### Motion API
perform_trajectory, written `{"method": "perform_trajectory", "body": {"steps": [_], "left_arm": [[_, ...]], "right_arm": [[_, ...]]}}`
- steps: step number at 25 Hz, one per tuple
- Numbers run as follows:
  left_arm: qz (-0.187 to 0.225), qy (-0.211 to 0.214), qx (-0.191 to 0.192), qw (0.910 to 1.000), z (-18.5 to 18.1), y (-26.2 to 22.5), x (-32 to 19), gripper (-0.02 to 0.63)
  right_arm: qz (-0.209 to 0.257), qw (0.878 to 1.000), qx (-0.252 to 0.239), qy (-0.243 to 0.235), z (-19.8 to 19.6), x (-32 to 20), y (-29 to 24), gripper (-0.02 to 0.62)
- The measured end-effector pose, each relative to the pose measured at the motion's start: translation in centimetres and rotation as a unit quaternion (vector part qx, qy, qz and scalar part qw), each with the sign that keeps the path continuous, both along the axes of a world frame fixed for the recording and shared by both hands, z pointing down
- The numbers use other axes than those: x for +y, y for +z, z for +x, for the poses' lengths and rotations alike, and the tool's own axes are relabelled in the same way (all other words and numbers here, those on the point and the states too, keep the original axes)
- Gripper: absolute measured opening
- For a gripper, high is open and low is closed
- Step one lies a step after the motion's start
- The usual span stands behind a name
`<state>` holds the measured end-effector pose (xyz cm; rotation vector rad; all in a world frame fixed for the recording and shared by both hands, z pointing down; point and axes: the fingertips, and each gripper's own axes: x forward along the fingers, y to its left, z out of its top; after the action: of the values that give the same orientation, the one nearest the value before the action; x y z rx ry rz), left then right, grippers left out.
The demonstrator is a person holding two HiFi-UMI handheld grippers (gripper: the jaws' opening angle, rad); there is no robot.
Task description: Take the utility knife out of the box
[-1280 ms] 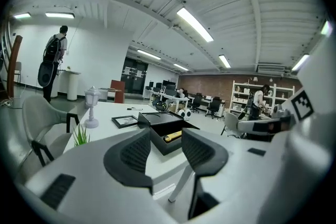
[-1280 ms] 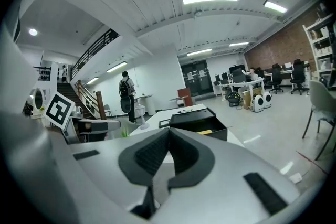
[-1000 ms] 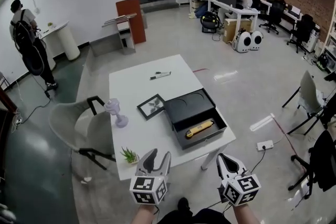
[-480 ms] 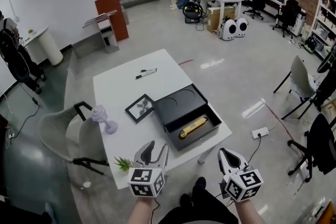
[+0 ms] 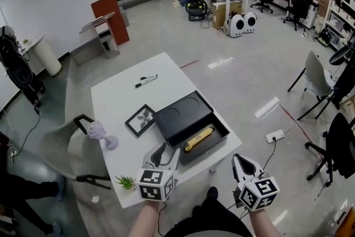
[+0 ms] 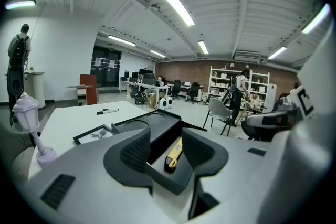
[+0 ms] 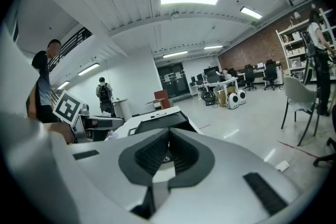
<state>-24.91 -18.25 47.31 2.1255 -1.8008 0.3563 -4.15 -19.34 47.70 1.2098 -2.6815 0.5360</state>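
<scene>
Utility knife (image 5: 198, 139), yellow with a dark end, lies loose in the open tray of the black box (image 5: 209, 147), running lengthways along it. Neither tool touches it. The box sits on the white bench (image 5: 119, 98), close to the bench's near right corner, with its lid (image 5: 178, 115) laid open flat on the far side of the tray.

The left hand-held gripper (image 5: 169, 150) hangs over the bench just on the near side of the box. It is released, its two ribbed jaws spread wide with nothing between them. In the left gripper view the knife shows through the gap, lying beyond the jaws and apart from them. The right hand-held gripper (image 5: 242, 162) is off the bench, near and to the right of the box, over the grey floor (image 5: 233, 80). It is clenched, its jaws together on nothing.

Just left of the box's lid lies a small black picture frame (image 5: 140, 118). Beyond the box, well apart from it, lies a black marker pen (image 5: 145, 81). Farther left of the box a pale lilac lantern ornament (image 5: 101, 133) stands upright. A little potted plant (image 5: 125, 181) sits left of the box at the bench's near edge.
</scene>
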Motion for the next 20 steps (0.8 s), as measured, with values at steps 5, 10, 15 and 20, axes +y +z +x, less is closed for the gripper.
{"method": "perform_trajectory", "body": {"steps": [5,10,15,20], "left_arm": [[-0.029,0.061,-0.030,0.9973,2.4,1.2,-2.9,0.168],[-0.065,0.113,-0.052,0.9901,4.7,2.6,-5.3,0.172],[-0.100,0.163,-0.081,0.9782,6.6,4.5,-7.1,0.176],[-0.135,0.195,-0.105,0.9658,8.0,6.6,-8.7,0.176]], "right_arm": [[-0.009,1.000,-0.005,0.010,0.8,-1.9,0.7,0.002],[-0.024,0.999,-0.011,0.019,1.7,-3.1,1.4,0.002],[-0.030,0.999,-0.015,0.028,2.6,-4.3,1.9,0.002],[-0.034,0.999,-0.015,0.038,3.7,-5.5,2.2,0.002]]}}
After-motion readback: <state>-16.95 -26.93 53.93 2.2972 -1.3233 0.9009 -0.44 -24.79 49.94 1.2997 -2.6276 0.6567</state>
